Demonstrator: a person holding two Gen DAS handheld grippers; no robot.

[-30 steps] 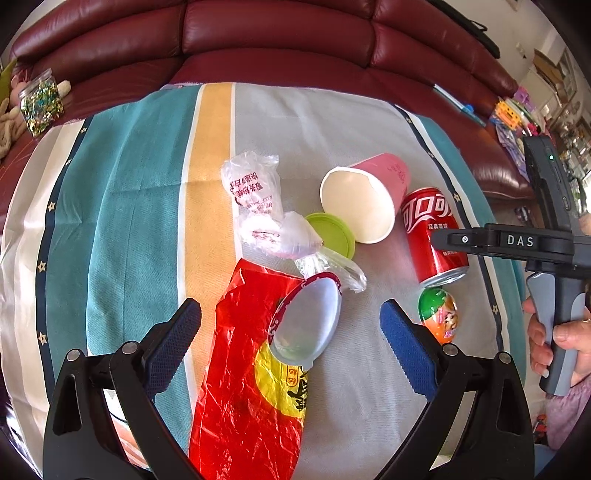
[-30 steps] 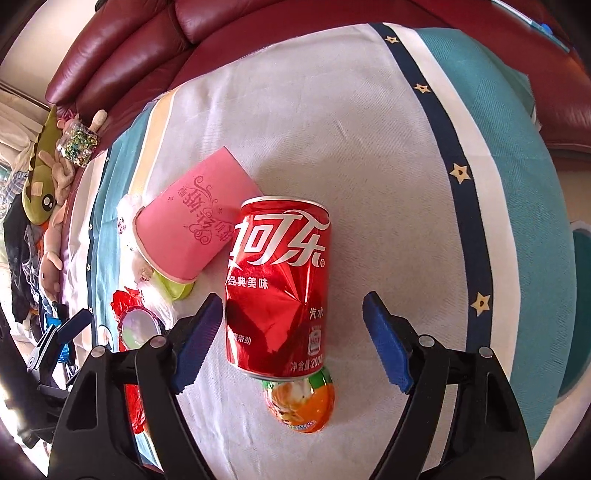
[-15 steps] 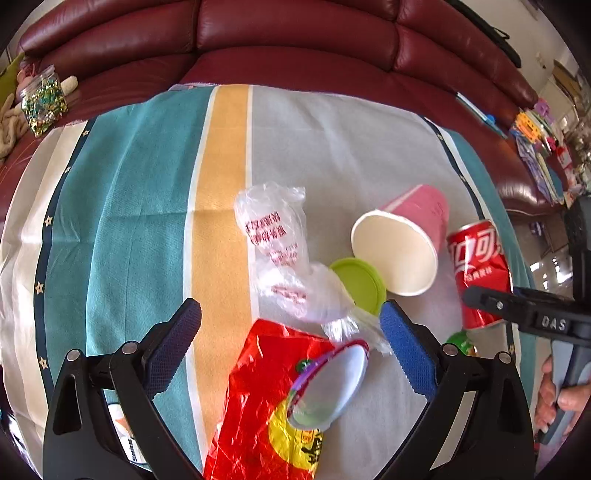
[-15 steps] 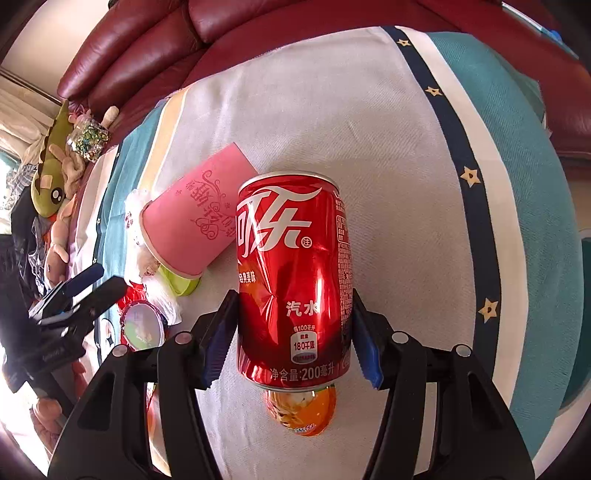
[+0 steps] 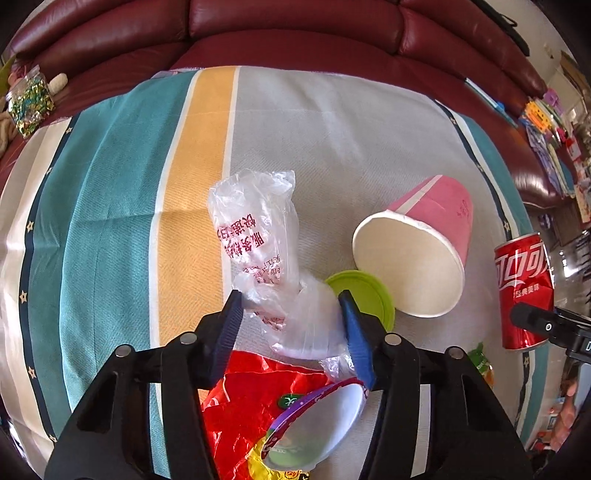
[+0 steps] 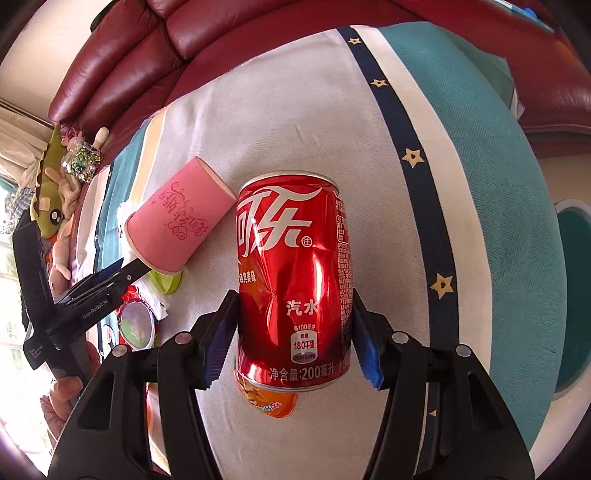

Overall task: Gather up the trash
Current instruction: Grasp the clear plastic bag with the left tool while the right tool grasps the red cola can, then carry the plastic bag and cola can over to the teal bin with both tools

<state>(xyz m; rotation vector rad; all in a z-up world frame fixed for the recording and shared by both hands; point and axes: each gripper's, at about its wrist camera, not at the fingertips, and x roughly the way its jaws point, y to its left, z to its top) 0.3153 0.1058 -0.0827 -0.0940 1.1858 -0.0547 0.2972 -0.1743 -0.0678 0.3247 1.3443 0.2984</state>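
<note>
Trash lies scattered on a striped cloth (image 5: 110, 229) spread before a dark red leather sofa (image 5: 295, 33). At the far left of the left wrist view a clear jar of glittery bits (image 5: 27, 105) sits on the sofa seat. Further right, the left gripper (image 5: 291, 325) has its jaws partly drawn in, having just been closing, around a crumpled clear plastic bag (image 5: 258, 243) printed in red; the blue pads (image 5: 229, 328) sit against the bag's lower folds, though whether they press it firmly I cannot tell. Below the bag lie a red foil snack wrapper (image 5: 240, 410) and a peeled foil lid (image 5: 317, 424) resting on it. Just right of the bag a green plastic lid (image 5: 364, 291) lies flat, touching the rim of a pink paper cup (image 5: 424, 247) tipped on its side. Right again, the red cola can (image 6: 295, 280) is pinched between the pads of the right gripper (image 6: 291, 339), whose jaws press both its dented sides. An orange snack packet (image 6: 269, 400) shows under the can's lower end.
</note>
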